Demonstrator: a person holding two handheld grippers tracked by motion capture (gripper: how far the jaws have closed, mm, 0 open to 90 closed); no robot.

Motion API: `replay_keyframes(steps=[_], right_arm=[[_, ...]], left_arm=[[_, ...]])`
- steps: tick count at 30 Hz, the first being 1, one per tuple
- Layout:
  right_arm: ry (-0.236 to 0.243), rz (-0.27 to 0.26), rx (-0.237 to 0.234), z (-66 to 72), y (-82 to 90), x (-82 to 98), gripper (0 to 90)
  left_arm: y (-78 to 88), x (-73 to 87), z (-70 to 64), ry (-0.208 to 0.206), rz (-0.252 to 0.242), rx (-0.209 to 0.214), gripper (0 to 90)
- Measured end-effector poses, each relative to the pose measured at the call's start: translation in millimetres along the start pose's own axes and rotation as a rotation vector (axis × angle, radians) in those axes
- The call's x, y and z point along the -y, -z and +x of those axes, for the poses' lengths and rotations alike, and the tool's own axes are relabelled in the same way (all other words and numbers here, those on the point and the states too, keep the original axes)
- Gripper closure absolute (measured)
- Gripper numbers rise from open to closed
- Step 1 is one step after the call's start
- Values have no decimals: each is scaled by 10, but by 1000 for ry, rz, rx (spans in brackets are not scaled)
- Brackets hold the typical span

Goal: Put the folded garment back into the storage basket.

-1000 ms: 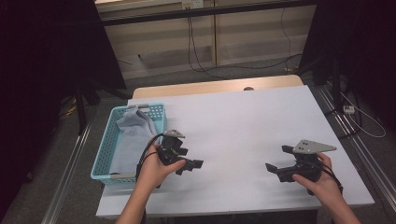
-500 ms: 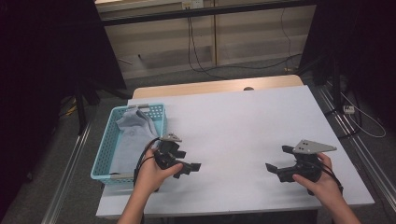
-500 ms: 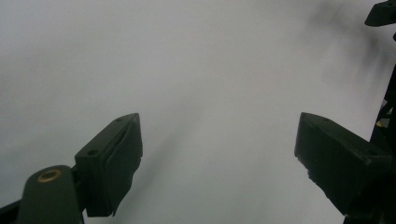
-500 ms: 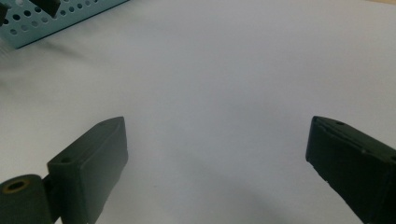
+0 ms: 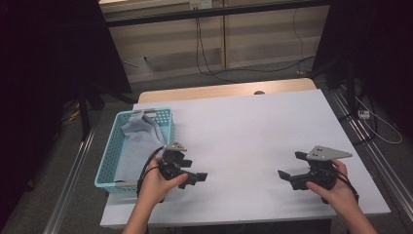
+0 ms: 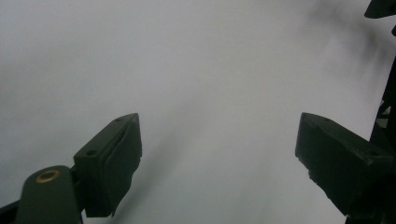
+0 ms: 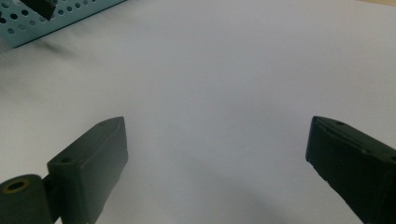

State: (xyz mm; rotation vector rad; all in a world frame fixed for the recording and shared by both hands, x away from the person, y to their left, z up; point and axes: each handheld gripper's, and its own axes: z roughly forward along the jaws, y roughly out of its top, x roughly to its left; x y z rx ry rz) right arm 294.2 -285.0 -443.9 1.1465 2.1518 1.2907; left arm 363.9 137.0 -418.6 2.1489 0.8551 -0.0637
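Your left gripper (image 5: 198,176) sits low over the white worktop (image 5: 243,141), just beside the near right corner of the turquoise basket (image 5: 110,163), and its jaws stand wide apart with nothing between them. In the left gripper view (image 6: 217,154) you see bare, blurred white surface between the two black pads, and the dark edge of the other gripper at the far right of that view. Your left hand (image 5: 158,183) wraps the gripper body from the near side, with the cable looping over the wrist.

Your right gripper (image 5: 284,175) hovers near the front right part of the worktop, well apart from the left one, its jaws pointing inward toward the middle. They are spread wide too and hold nothing; the right gripper view (image 7: 217,149) shows plain white surface between the pads and the perforated basket wall (image 7: 56,16) at its top left. Your right hand (image 5: 336,187) grips the body from behind, under the grey three-cornered plate (image 5: 324,152).

The grey cloth (image 5: 136,141) lies inside the basket, bunched higher toward the far end and spread flat toward the near end. The basket stands on the left edge of the worktop, with the cloth near your left gripper but not touched by it.
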Motion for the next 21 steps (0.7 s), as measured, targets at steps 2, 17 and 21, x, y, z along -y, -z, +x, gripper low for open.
replay_keyframes(steps=[2, 17, 21], right_arm=[[-4, 4, 2, 0, -3, 4, 57], [5, 15, -1, -12, -2, 26, 55], [1, 19, 0, -21, 6, 37, 50]], left_arm=[[2, 3, 1, -2, -2, 1, 154], [-3, 18, -2, -26, -18, -6, 146], [-3, -3, -11, -32, -26, -17, 133]])
